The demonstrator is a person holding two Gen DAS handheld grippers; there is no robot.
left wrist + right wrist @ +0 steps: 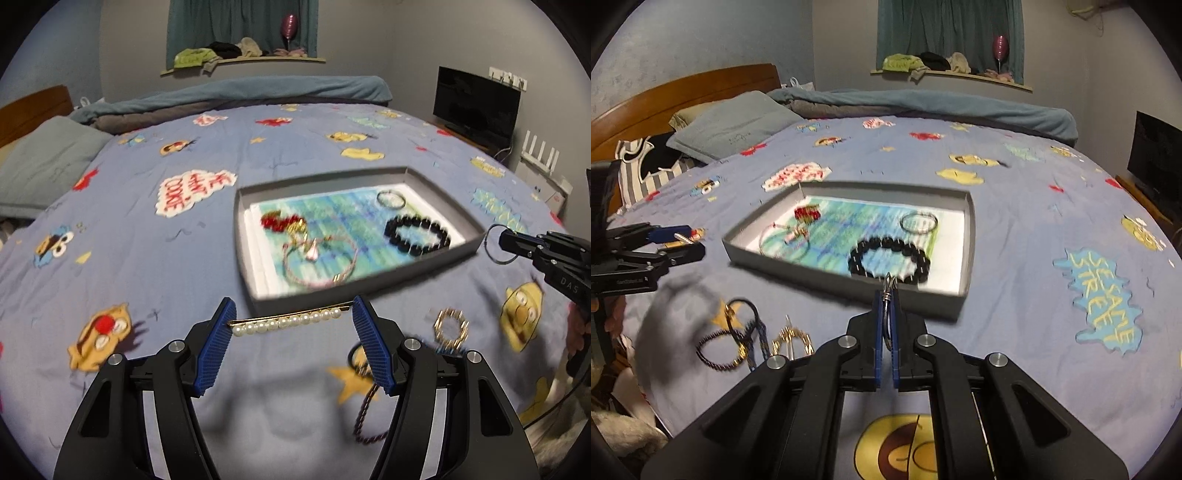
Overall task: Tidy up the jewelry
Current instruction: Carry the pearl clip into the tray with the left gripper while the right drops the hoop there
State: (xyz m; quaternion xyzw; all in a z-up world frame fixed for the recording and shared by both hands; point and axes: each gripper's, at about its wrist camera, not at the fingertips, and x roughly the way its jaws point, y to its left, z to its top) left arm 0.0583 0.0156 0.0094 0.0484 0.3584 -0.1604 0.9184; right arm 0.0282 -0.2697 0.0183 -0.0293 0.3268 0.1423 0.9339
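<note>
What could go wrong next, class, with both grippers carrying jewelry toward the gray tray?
The pearl hair pin spans the left gripper, held only by its ends, so it may slip out. The thin ring in the right gripper hangs near the gray tray wall and might snag there.

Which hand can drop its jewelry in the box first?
Probably the right. The right gripper pinches a thin dark ring right at the grey cardboard box's near wall. The left gripper carries a gold pearl hair clip, seemingly just short of it.
</note>
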